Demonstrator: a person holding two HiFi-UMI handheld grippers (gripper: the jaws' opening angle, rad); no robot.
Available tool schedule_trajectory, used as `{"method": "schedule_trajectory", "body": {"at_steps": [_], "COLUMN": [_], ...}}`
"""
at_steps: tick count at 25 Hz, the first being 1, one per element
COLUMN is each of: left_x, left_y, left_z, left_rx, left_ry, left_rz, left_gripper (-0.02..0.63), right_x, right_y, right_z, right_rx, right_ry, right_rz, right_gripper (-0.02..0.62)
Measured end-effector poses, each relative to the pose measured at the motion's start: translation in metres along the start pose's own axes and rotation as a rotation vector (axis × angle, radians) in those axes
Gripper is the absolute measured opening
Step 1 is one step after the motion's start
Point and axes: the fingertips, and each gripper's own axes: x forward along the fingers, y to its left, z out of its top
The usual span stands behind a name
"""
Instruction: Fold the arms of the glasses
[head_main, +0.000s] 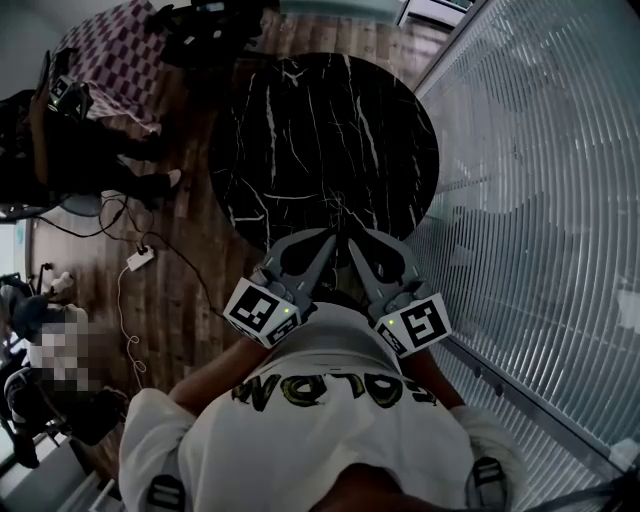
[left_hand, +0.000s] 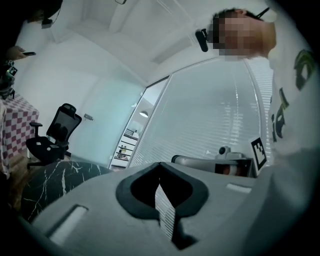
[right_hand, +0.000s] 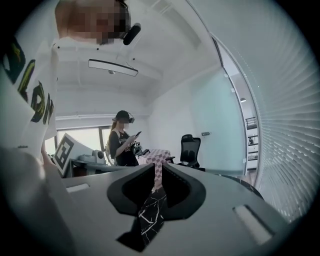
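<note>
At the near edge of the round black marble tabletop, close in front of the person's white shirt, the left gripper has its jaws pressed together with nothing between them. Its own view shows only a strip of window blinds through the slot behind the tips. Just beside it, the right gripper keeps a narrow gap, also empty. Through that gap its view shows a slice of the marble and, beyond the tabletop, a checked cloth. The 2 grippers point toward the tabletop's centre with their tips nearly meeting, and both marker cubes sit back toward the shirt.

The glasses do not appear in any of the 3 views. The visible part of the tabletop carries nothing I can make out, and the patch under the grippers is hidden. So the arms cannot be judged folded or unfolded. With both grippers empty, the task looks either not begun or already over.

On the far side of the tabletop stand an office chair and a standing person. The blinds run along the tabletop's right, and a wooden floor lies to its left.
</note>
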Motion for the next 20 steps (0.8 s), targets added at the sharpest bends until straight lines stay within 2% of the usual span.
{"method": "schedule_trajectory", "body": {"at_steps": [6, 20], "left_x": [0.0067, 0.0048], "left_y": [-0.0014, 0.0076], "left_z": [0.0041, 0.0048], "left_rx": [0.038, 0.053], "left_ry": [-0.008, -0.006], "left_rz": [0.0, 0.017], "left_gripper": [0.002, 0.002], "right_x": [-0.0008, 0.0071], "right_y": [0.0039, 0.001], "right_z": [-0.0011, -0.0024], "right_rx": [-0.003, -0.012], "right_ry": [-0.006, -0.01], "right_rz": [-0.003, -0.01], "right_gripper": [0.034, 0.029]}}
